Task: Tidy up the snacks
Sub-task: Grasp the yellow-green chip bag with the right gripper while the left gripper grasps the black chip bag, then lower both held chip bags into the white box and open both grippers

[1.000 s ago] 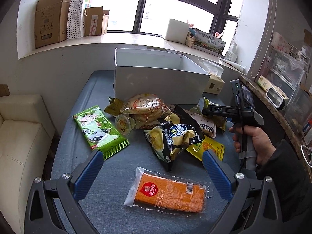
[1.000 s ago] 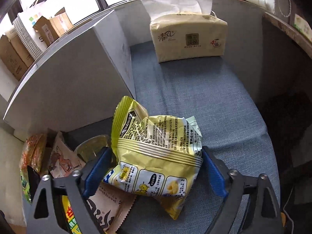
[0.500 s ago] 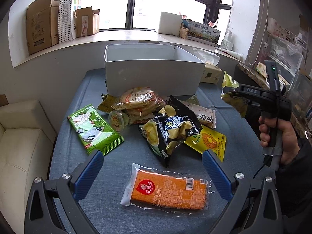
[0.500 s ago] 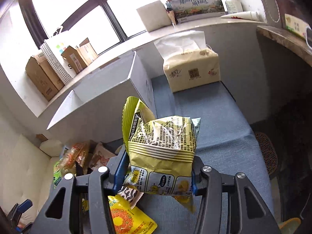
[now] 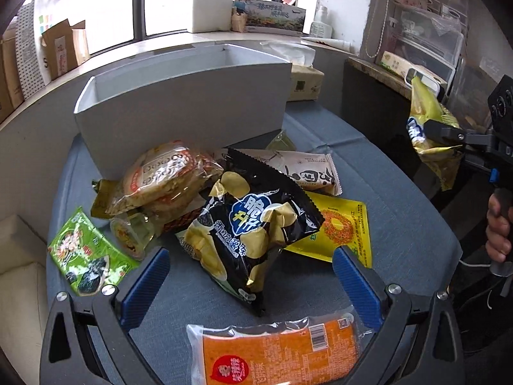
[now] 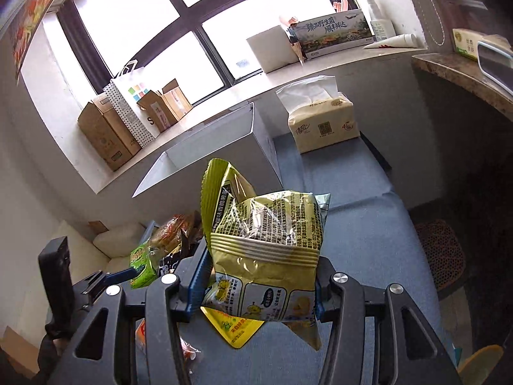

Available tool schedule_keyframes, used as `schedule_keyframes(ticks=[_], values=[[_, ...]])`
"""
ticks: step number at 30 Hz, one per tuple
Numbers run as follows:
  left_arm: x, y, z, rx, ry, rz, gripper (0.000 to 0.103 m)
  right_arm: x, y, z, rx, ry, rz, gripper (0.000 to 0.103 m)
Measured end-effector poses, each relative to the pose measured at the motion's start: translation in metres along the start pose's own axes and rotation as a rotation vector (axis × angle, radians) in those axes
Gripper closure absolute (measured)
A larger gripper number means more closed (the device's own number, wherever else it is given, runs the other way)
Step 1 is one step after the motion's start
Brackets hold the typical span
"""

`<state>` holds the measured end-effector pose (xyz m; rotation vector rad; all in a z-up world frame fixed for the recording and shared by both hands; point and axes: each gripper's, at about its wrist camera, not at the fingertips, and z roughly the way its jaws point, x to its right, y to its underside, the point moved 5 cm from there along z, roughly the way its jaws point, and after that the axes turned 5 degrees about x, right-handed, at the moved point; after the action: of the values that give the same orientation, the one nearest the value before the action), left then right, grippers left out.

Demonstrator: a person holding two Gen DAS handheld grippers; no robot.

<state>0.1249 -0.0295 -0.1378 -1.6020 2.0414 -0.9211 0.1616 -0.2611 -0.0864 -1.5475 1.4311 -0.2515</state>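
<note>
My right gripper (image 6: 259, 292) is shut on a pale yellow snack bag (image 6: 266, 240), lifted above the blue-grey table (image 6: 368, 247); the same bag (image 5: 429, 128) hangs at the far right of the left wrist view. The open white box (image 5: 179, 109) stands at the back of the table. My left gripper (image 5: 250, 279) is open, low over the black chip bag (image 5: 253, 224), whose lower end lies between the blue pads (image 5: 144, 285). An orange packet (image 5: 275, 349) lies just under the gripper.
Around the chip bag lie a green seaweed pack (image 5: 86, 256), a clear bag of round biscuits (image 5: 160, 176), a jelly cup (image 5: 131, 231), a yellow pouch (image 5: 340, 227) and a beige packet (image 5: 307, 173). A tissue pack (image 6: 323, 125) stands right of the box. A cream sofa (image 5: 19, 288) borders the left edge.
My right gripper closed on the yellow bag and raised it off the table. My left gripper moved forward and down, past the orange packet, toward the black chip bag.
</note>
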Motion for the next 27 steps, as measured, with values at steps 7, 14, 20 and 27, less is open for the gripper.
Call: schedule_keyframes(ticks=[7, 14, 20, 27], values=[[-0.016, -0.004, 0.041, -0.075, -0.017, 0.029, 0.0, 0.006, 0.002, -0.01, 0.008, 0.014, 0.008, 0.048], [-0.015, -0.006, 0.054, -0.077, -0.013, 0.035, 0.02, 0.008, 0.009, -0.006, -0.015, 0.008, 0.022, 0.048], [-0.009, -0.008, 0.029, -0.023, 0.032, 0.004, 0.029, 0.009, 0.014, -0.004, -0.028, 0.005, 0.028, 0.048], [-0.01, -0.009, -0.016, 0.043, 0.047, -0.096, 0.03, 0.0, 0.021, 0.002, -0.05, -0.013, 0.013, 0.048]])
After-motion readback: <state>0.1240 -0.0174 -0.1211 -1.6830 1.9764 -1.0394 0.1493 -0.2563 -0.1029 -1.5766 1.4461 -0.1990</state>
